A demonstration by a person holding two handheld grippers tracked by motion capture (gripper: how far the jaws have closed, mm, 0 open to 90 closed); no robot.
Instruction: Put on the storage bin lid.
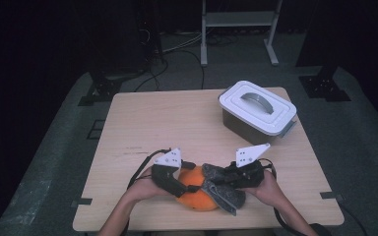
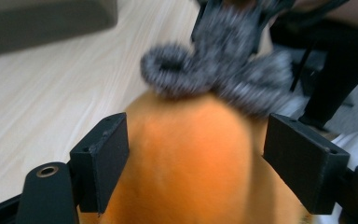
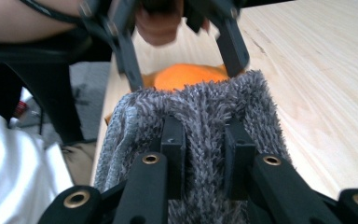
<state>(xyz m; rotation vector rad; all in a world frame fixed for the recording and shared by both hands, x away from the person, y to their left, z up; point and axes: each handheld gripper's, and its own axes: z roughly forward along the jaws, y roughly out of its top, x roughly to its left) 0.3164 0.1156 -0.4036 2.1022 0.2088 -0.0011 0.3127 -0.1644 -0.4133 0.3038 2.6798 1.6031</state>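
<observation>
Gripping a fold of grey fuzzy cloth [image 3: 191,121], the right hand-held gripper [image 3: 204,140] has its jaws clenched tight on the fabric, which bunches up between and around them. Seen from the high view, that cloth [image 1: 224,189] drapes over the right side of an orange soft item [image 1: 194,194] lying close to the near edge of the bench [image 1: 177,118], about midway along it. The left hand-held gripper [image 2: 196,154] straddles the orange item [image 2: 186,158] with its jaws released; small gaps show between the pads and the orange sides, so it does not pinch. In the high view the left hand-held gripper [image 1: 177,184] sits on the item's left flank and the right hand-held gripper [image 1: 229,179] on its right. A grey lidded box [image 1: 257,110] stands well apart near the far right corner.
</observation>
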